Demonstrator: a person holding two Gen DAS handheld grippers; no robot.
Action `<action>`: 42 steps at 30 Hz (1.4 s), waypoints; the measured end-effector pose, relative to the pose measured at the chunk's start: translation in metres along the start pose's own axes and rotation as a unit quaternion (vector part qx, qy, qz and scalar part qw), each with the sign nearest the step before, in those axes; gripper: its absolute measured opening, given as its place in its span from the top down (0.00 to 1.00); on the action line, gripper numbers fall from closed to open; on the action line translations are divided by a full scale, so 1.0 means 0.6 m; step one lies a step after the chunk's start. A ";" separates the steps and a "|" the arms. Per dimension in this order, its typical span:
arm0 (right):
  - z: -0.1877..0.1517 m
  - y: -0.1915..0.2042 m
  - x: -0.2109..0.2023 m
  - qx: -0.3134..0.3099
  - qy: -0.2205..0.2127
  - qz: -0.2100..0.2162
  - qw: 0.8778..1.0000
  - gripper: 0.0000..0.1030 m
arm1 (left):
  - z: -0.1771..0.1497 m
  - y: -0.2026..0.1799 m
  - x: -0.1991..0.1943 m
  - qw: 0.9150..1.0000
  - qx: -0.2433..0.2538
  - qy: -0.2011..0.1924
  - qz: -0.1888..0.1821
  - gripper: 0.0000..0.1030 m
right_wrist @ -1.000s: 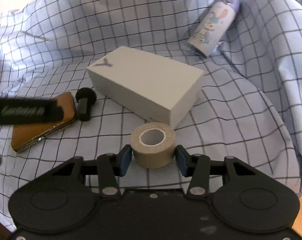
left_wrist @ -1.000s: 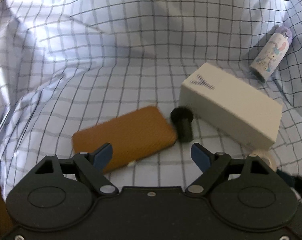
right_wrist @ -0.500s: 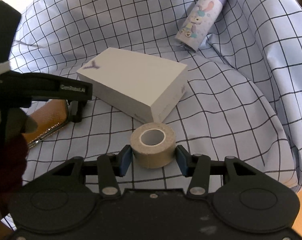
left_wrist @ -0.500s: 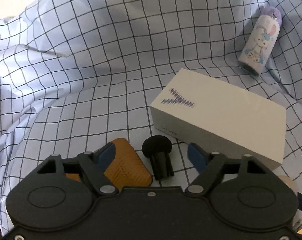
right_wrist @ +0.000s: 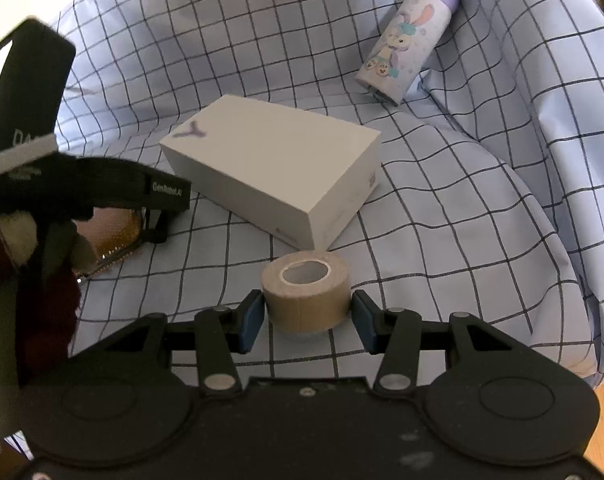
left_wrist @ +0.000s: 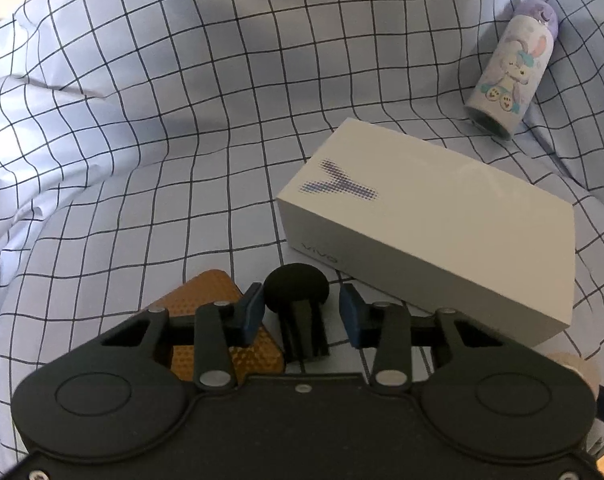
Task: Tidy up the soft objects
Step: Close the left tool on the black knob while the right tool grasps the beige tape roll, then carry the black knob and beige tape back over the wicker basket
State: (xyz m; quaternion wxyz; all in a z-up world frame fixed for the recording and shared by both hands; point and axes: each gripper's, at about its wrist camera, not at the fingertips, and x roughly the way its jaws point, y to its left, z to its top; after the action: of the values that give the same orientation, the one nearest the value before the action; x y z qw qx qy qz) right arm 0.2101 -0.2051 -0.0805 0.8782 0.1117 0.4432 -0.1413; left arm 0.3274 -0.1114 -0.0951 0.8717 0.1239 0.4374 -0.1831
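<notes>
On checked cloth (right_wrist: 442,216): smooth tape roll (right_wrist: 306,294) between right claw (right_wrist: 308,320) pads.

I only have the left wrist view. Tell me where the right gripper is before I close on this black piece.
Observer: The right gripper straddles a tan tape roll that stands on end on the checked cloth.
Operator: Report whether it grips the roll.
Observer: Its pads sit close on both sides. I cannot tell whether they press it.
Operator: Describe the brown case from that side.
Observer: The brown case below the left gripper shows a zipper along its near edge.
</notes>
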 end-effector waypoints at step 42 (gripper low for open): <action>-0.082 -0.043 -0.231 0.009 -0.059 0.071 0.996 0.53 | -0.161 0.017 -0.325 0.992 -0.116 -0.036 -0.017 0.69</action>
State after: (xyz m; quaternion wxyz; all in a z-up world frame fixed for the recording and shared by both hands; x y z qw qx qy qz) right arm 0.0859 -0.1926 0.0015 0.9097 0.1419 0.3800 -0.0890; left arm 0.1550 -0.0249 0.0065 0.8920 0.0077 0.4264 -0.1498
